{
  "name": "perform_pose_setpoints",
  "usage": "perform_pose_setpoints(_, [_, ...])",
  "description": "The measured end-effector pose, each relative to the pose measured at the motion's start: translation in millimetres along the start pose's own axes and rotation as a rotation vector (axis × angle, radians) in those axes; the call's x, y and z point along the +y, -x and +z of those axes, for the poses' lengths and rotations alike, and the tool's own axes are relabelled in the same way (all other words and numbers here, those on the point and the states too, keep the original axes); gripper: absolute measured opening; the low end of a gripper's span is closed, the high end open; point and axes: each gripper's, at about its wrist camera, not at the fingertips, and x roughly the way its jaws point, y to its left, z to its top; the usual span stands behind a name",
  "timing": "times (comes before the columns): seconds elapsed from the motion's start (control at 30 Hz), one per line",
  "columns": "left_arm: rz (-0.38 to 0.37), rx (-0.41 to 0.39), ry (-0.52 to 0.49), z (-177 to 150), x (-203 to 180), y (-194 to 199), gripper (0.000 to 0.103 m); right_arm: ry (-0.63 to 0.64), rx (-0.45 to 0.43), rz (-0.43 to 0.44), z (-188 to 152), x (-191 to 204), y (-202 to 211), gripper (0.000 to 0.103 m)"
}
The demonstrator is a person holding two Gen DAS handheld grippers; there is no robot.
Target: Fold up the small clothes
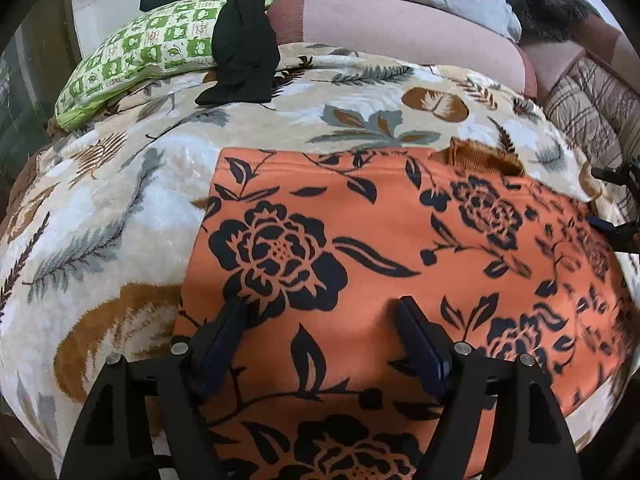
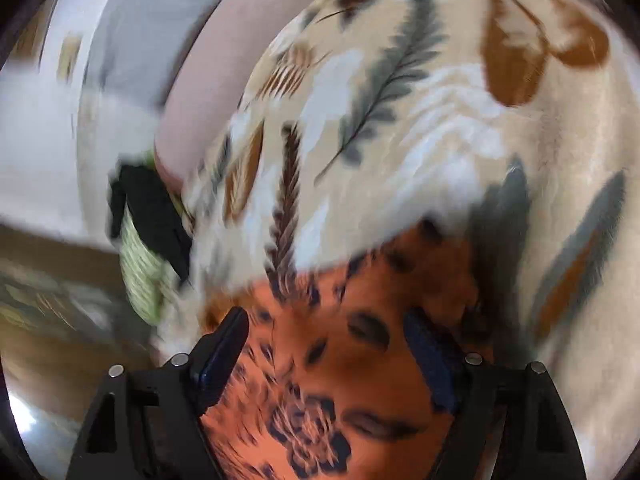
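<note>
Spreading flat beneath both tools, an orange garment printed with black roses and leaves is seen lying on a bed covered by a cream blanket patterned with grey and brown feathers. The left tool is held wide above the cloth, nothing being pinched between its jaws. The right tool is likewise held wide over the same garment, though that view is smeared by blur and contact with the cloth cannot be told. A ribbed orange neckline is shown at the garment's far edge, which lies straight and smooth. Further back, a green checked pillow is seen with a black garment draped over it, beside a pink bolster.
</note>
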Motion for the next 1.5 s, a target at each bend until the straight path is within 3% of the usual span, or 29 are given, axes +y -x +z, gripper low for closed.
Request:
perform_pose_setpoints(0.07, [0.005, -0.011, 0.01, 2.0, 2.4, 1.2, 0.078, 0.053, -0.03, 0.001, -1.8, 16.0, 9.9, 0.083])
perform_pose_setpoints(0.17, [0.003, -0.004, -0.005, -1.1, 3.2, -6.1, 0.079, 0.133, 0.001, 0.016, -10.4, 29.6, 7.5, 0.083])
perform_pose_setpoints(0.23, [0.005, -0.009, -0.018, 0.0, 3.3, -8.3, 0.08, 0.152, 0.003, -0.115, -8.9, 19.0, 0.2, 0.083])
perform_pose_setpoints(0.3, [0.002, 0.001, -0.011, 2.7, 3.8, -5.1, 0.079, 0.057, -0.023, -0.07, -6.8, 6.1, 5.4, 0.082])
perform_pose_setpoints(0.4, [-0.016, -0.028, 0.031, 4.4, 8.4, 7.5, 0.08, 0.135, -0.035, -0.058, -20.9, 39.2, 13.8, 0.083])
perform_pose_setpoints(0.5, [-0.028, -0.049, 0.019, -0.1, 5.8, 19.8, 0.08, 0.235, 0.098, 0.053, -48.7, 81.3, -2.7, 0.083])
perform_pose_setpoints(0.57, [-0.045, -0.051, 0.001, -6.5, 2.4, 25.9, 0.08, 0.295, 0.238, 0.113, -70.4, 107.6, -31.1, 0.083])
perform_pose_setpoints(0.63, [-0.052, -0.043, -0.014, -11.7, -1.4, 26.8, 0.08, 0.328, 0.395, 0.131, -91.8, 124.0, -72.6, 0.083])
perform_pose_setpoints(0.7, [-0.053, -0.023, -0.028, -16.6, -5.3, 23.8, 0.08, 0.349, 0.475, 0.088, -99.4, 127.7, -111.3, 0.083])
perform_pose_setpoints(0.73, [-0.048, -0.018, -0.035, -18.1, -6.8, 23.0, 0.08, 0.36, 0.465, 0.045, -95.3, 127.3, -128.0, 0.083])
perform_pose_setpoints(0.8, [-0.045, -0.021, -0.044, -19.5, -8.4, 25.4, 0.08, 0.254, 0.378, 0.1, -69.9, 119.0, -139.1, 0.083])
perform_pose_setpoints(0.83, [-0.05, -0.02, -0.046, -19.7, -8.3, 26.6, 0.08, 0.178, 0.311, 0.119, -57.8, 114.8, -132.0, 0.083])
perform_pose_setpoints(0.9, [-0.056, -0.023, -0.036, -20.1, -7.1, 27.5, 0.08, 0.148, 0.178, 0.1, -43.2, 112.3, -105.4, 0.083])
perform_pose_setpoints(0.97, [-0.063, -0.022, -0.026, -19.4, -7.3, 27.3, 0.08, 0.149, 0.168, 0.084, -44.9, 107.5, -83.9, 0.083])
perform_pose_setpoints(1.07, [-0.083, -0.03, -0.012, -18.7, -11.7, 28.4, 0.08, 0.196, 0.139, 0.072, -74.8, 94.4, -27.8, 0.083])
perform_pose_setpoints(1.2, [-0.077, -0.024, -0.036, -16.0, -28.5, 29.3, 0.08, 0.162, 0.118, 0.103, -128.0, 67.3, 38.6, 0.085])
perform_pose_setpoints(1.37, [-0.069, -0.033, -0.063, -15.5, -43.8, 44.0, 0.08, 0.109, 0.165, 0.161, -171.4, 33.4, 51.7, 0.086])
perform_pose_setpoints(1.43, [-0.077, -0.025, -0.075, -17.7, -43.0, 43.7, 0.083, 0.064, 0.122, 0.068, -168.0, 11.7, 45.4, 0.086])
perform_pose_setpoints(1.5, [-0.004, 0.019, -0.087, -21.5, -36.1, 31.2, 0.083, -0.045, 0.074, 0.121, -163.6, -1.9, 53.3, 0.085])
